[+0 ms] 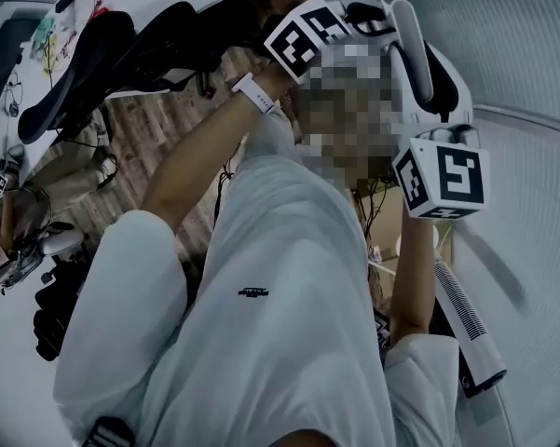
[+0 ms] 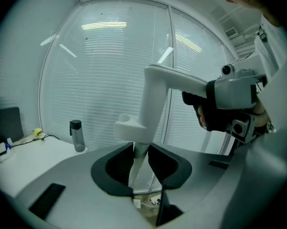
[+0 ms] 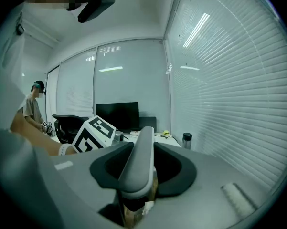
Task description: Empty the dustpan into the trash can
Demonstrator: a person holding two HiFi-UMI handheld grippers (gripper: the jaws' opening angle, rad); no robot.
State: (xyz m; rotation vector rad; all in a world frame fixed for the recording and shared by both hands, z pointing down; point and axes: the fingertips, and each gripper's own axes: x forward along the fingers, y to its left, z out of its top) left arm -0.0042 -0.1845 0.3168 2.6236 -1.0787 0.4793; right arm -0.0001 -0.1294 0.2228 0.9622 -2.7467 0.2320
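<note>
Against window blinds (image 2: 100, 70), a bottle (image 2: 76, 135) stands upright beyond the left gripper (image 2: 141, 165).

Left gripper view: the long white plastic handle (image 2: 150, 109) rises from between the jaws of the left gripper (image 2: 139, 163) and bends rightward. The dark-capped clear bottle (image 2: 77, 135) stands on the white desk (image 2: 28, 151) at left, before the slatted white window blinds (image 2: 100, 80). Right gripper view: the handle's end lies between the jaws of the right gripper (image 3: 139, 171); the flat black monitor (image 3: 117, 114) stands behind it.
</note>
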